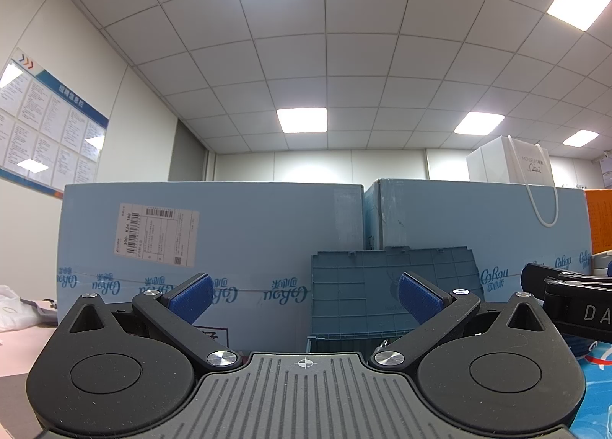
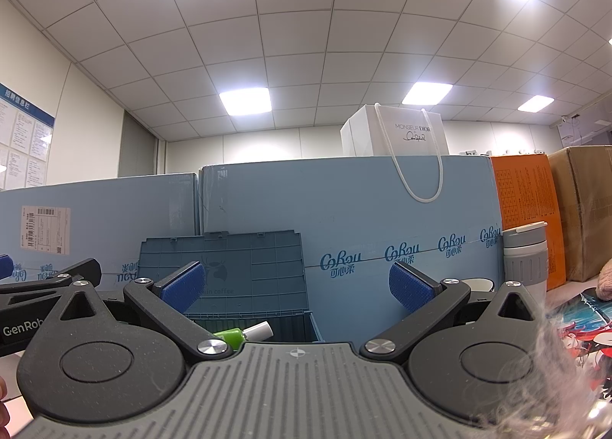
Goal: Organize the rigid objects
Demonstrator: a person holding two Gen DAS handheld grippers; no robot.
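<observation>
Left hand-held gripper [image 1: 305, 297]: wide apart, holds nothing.
Right hand-held gripper [image 2: 296, 286]: wide apart, holds nothing.
Blue box [image 2: 244, 309]: lid up, green bottle [image 2: 229, 337] inside.

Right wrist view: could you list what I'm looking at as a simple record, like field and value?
right gripper: open, blue pads apart, holding nothing
left gripper: open, also holding nothing
storage box: blue-grey, lid raised upright behind it
inside the box: a green bottle with a white cap, lying on its side
backdrop: light blue cartons behind the box
on top of the cartons: white gift bag
to the right: grey and white tumbler, upright, beside an orange box
</observation>
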